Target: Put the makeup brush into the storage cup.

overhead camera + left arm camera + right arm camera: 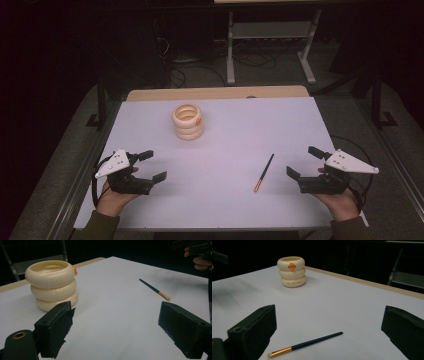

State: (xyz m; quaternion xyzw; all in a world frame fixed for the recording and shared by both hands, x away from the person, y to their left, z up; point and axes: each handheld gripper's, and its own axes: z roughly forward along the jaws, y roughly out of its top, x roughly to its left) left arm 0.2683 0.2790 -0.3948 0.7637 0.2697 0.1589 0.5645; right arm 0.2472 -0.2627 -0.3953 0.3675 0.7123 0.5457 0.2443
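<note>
Both claws, left (150, 166) and right (303, 161), are wide open with nothing in them. The brush (305, 344) lies flat on the worktop (225, 145), right under the right claw's nose, between its jaws. It looks light, thin and stiff, and probably rolls, so I'd pinch mid-handle. Nothing's in the way. The cup (188, 121), a chunky, smooth one, stands well beyond, closer to the left claw.
</note>
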